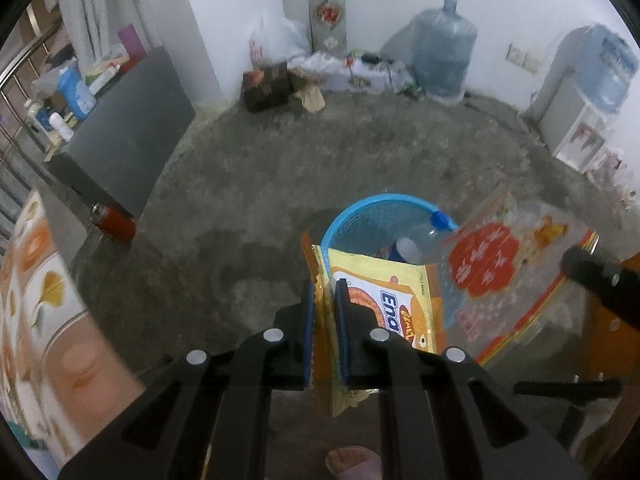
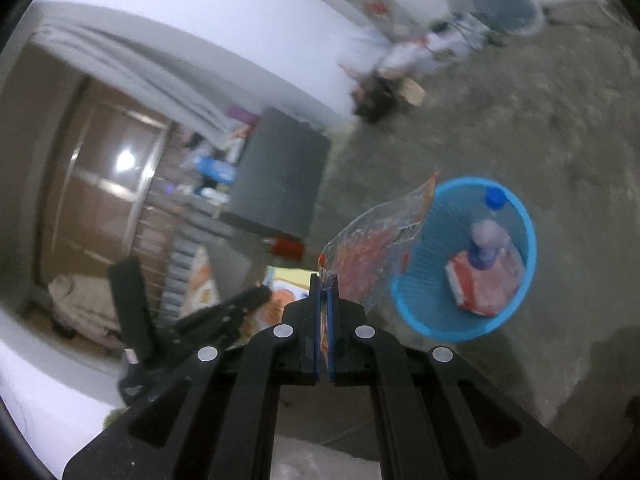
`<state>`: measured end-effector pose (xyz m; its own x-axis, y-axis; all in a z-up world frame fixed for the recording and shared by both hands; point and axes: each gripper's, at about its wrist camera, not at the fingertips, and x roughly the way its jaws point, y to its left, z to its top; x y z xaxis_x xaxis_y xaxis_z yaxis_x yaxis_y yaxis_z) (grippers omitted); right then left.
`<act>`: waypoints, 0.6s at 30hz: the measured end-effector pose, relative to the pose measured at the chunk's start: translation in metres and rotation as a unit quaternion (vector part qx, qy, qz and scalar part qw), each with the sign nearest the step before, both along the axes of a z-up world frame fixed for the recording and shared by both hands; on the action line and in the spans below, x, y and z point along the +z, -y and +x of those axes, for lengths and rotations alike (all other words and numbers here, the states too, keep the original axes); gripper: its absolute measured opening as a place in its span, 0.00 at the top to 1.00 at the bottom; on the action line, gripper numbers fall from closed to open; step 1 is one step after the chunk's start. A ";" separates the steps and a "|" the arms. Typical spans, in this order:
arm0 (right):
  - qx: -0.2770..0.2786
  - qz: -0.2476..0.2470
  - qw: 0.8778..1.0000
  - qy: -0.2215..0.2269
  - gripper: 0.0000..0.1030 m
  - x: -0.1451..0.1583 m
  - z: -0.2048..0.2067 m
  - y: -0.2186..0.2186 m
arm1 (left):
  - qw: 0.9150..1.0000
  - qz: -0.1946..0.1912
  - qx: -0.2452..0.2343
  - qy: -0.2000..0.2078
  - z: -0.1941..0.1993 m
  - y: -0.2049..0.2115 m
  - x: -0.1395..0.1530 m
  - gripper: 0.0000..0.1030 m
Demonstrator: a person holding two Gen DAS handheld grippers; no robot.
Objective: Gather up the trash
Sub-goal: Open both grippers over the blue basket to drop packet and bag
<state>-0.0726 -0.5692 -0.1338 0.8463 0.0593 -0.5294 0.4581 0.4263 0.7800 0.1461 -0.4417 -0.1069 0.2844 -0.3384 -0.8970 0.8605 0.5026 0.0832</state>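
Note:
My left gripper [image 1: 325, 286] is shut on a yellow and orange snack wrapper [image 1: 384, 304] and holds it above the near rim of a blue mesh trash basket [image 1: 360, 216] on the floor. My right gripper [image 2: 325, 280] is shut on a clear plastic bag with red print [image 2: 376, 252], held just left of the basket [image 2: 416, 312]. The bag also shows in the left wrist view [image 1: 504, 268], with the right gripper's black body [image 1: 600, 276] behind it. Inside the basket lie a clear bottle with a blue cap [image 2: 490, 224] and a red packet [image 2: 480, 292].
A dark grey cabinet [image 1: 132, 128] stands left with bottles on top. A red can [image 1: 116, 224] lies by its foot. Boxes and bags [image 1: 304, 76] and a water jug [image 1: 444, 52] stand along the far wall, a dispenser [image 1: 580, 112] at right. My bare foot [image 1: 352, 462] is below.

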 end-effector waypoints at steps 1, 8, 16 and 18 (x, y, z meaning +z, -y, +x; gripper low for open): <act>-0.002 0.008 1.000 -0.005 0.99 -0.008 -0.002 0.002 | 1.000 0.006 0.002 -0.003 0.002 0.006 -0.007 0.88; -0.030 0.060 0.996 -0.059 0.90 -0.081 0.009 0.028 | 1.000 0.015 0.000 -0.020 0.011 0.049 -0.050 0.64; -0.043 0.064 0.989 -0.124 0.67 -0.110 -0.005 0.030 | 1.000 -0.012 0.003 -0.015 0.001 0.047 -0.033 0.45; -0.046 0.049 0.989 -0.130 0.66 -0.101 -0.012 0.025 | 1.000 -0.022 0.001 -0.007 -0.002 0.041 -0.021 0.42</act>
<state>-0.0843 -0.5947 -0.2349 0.6867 0.0505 -0.7251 0.6814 0.3025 0.6664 0.1439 -0.4829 -0.1276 0.2721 -0.3768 -0.8854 0.8604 0.5074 0.0485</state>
